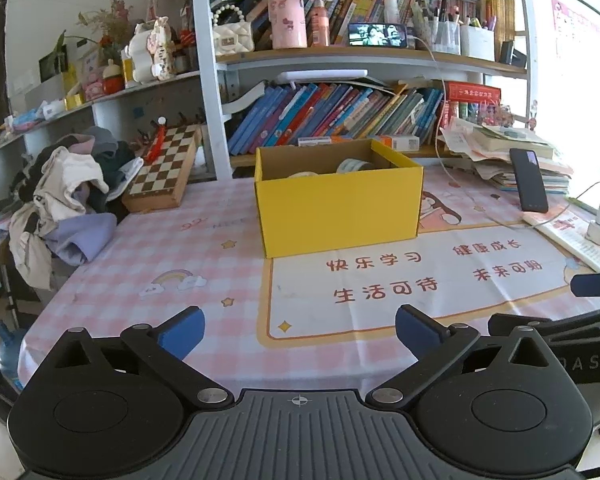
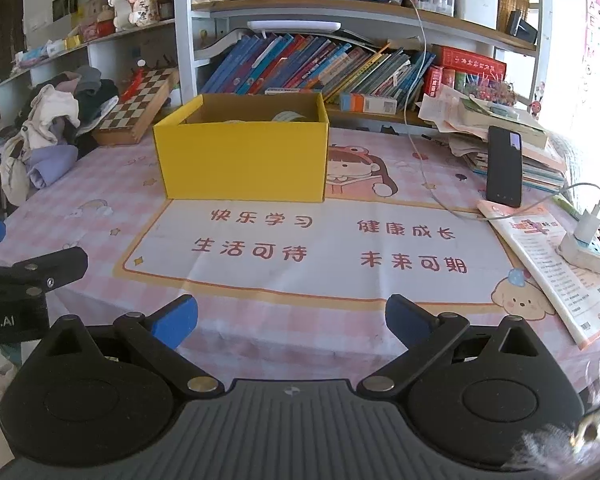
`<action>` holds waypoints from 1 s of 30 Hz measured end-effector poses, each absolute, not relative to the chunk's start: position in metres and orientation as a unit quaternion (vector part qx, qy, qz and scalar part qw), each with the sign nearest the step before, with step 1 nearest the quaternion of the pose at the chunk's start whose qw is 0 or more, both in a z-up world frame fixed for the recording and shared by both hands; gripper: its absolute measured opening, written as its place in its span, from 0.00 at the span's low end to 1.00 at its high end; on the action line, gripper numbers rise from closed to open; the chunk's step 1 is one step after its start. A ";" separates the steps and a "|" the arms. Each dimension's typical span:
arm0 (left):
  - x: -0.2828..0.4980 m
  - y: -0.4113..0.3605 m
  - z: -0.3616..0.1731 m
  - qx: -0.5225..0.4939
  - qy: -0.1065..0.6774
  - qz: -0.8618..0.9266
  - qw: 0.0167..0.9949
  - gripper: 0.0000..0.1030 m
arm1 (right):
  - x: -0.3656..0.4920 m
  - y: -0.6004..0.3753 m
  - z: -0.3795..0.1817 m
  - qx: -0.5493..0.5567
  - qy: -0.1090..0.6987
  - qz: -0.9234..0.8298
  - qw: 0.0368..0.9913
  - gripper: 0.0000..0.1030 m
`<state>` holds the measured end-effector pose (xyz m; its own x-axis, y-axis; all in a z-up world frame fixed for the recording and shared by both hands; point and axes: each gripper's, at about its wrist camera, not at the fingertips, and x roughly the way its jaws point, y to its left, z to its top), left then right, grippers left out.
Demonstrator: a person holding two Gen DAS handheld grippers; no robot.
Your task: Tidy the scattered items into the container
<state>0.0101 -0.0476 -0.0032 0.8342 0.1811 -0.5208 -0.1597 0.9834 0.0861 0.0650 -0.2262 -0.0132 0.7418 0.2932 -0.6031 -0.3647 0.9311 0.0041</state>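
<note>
Facing hand-held gripper [image 1: 298, 328]: yellow box [image 1: 338, 204]

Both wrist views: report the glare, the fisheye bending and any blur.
Left wrist view: daylight burns out the right edge beyond the black phone; shelf uprights bow outward; the yellow box is sharp. Right wrist view: the same washout sits at the right edge above the power strip; a blurred, fuzzy shape fills the bottom right corner; the printed mat text reads clearly.

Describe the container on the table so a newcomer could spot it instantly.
Start at the pink checked tablecloth in front of the bookshelf. Near its back edge stands an open-topped yellow cardboard box. It is the only bright yellow box on the table.
</note>
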 end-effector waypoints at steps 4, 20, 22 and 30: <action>0.011 -0.048 -0.003 0.021 0.276 0.090 0.957 1.00 | 0.064 -0.225 -0.013 -0.059 0.312 0.180 0.931 0.98; 0.011 -0.043 -0.009 0.006 0.295 0.087 0.951 1.00 | 0.065 -0.225 -0.014 -0.061 0.318 0.180 0.929 1.00; 0.011 -0.042 -0.009 0.004 0.297 0.088 0.951 1.00 | 0.065 -0.225 -0.014 -0.061 0.320 0.181 0.928 1.00; 0.010 -0.042 -0.009 0.011 0.296 0.087 0.951 1.00 | 0.066 -0.224 -0.015 -0.060 0.324 0.180 0.927 1.00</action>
